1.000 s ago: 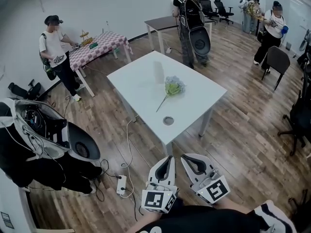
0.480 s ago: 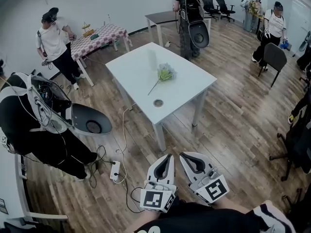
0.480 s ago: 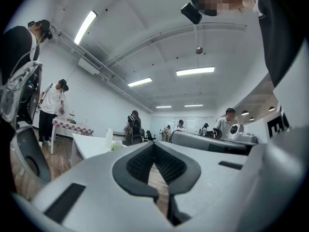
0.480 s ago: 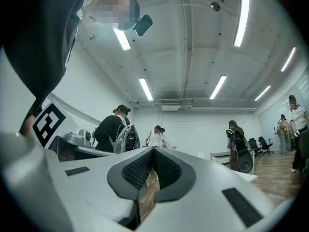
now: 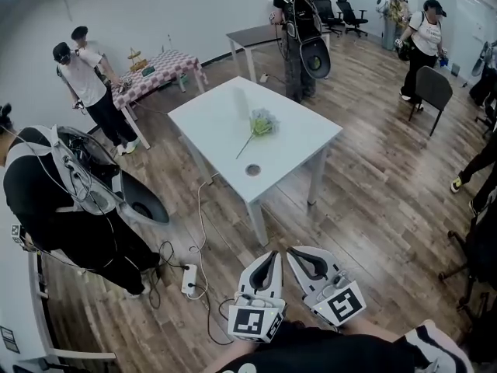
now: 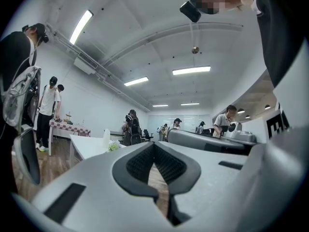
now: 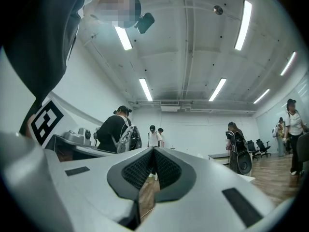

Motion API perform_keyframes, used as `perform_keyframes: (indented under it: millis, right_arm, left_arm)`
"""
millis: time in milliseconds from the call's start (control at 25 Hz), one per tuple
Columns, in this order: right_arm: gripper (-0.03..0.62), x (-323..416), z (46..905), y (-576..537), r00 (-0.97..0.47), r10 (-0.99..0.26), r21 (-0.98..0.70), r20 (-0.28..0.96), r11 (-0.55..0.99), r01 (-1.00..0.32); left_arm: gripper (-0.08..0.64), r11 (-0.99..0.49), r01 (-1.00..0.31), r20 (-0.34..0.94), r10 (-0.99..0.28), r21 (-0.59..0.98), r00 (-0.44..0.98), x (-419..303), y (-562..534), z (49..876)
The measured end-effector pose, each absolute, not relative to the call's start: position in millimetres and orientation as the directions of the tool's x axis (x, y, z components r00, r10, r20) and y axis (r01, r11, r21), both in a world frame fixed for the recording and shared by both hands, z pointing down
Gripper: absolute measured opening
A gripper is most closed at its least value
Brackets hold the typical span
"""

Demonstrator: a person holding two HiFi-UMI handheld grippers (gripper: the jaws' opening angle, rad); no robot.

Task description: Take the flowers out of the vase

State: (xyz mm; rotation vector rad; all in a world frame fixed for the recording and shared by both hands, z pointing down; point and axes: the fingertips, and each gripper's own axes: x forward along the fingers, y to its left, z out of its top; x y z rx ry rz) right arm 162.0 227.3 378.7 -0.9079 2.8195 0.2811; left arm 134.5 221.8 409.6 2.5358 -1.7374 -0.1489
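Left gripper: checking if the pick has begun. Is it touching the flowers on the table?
Apart. The head view shows the left gripper over wooden floor, well short of the white table where the flowers lie.

White table (image 5: 299,134), pale green flowers (image 5: 262,122), pink-checked cloth (image 5: 166,64) at eleven o'clock, brown wood-grain floor (image 5: 380,193), black chairs (image 5: 337,11) at one o'clock.

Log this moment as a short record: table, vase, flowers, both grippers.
table: white table, across the floor from the grippers
vase: vase upright on the table, next to the flowers
flowers: flowers lying on the table, outside the vase
left gripper: left gripper shut, empty
right gripper: right gripper shut, empty
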Motion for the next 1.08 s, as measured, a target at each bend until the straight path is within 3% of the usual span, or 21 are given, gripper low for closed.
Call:
perform_keyframes:
  millis: [1080]
  right_arm:
    - [0.018,138,375,229,-0.805,-0.557,0.124,-0.206,0.801,-0.586]
  left_arm:
    - [0.002,-0.37,-0.922,-0.05,-0.929,0.117,0.367,114,218,405]
